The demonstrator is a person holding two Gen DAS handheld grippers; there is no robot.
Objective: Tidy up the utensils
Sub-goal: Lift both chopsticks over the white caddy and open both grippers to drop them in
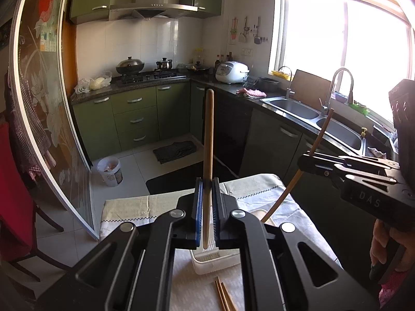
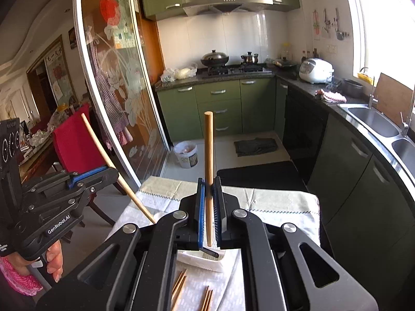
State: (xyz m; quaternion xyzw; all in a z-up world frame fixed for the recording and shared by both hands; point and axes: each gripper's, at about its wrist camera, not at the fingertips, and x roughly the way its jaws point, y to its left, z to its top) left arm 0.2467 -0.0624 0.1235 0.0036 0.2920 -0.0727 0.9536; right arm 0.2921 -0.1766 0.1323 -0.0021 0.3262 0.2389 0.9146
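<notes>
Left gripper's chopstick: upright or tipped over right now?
Upright. In the left wrist view the chopstick stands nearly vertical, clamped in the shut left gripper, its lower end above the white container.

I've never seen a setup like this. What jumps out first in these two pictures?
Each hand-held gripper pinches one wooden chopstick upright: the left hand-held gripper clamps the left chopstick, and the right hand-held gripper clamps the right chopstick. Below them a white plastic holder sits on a pale tablecloth, with spare chopsticks lying nearer the camera. Behind is a green kitchen with a bright window.
</notes>
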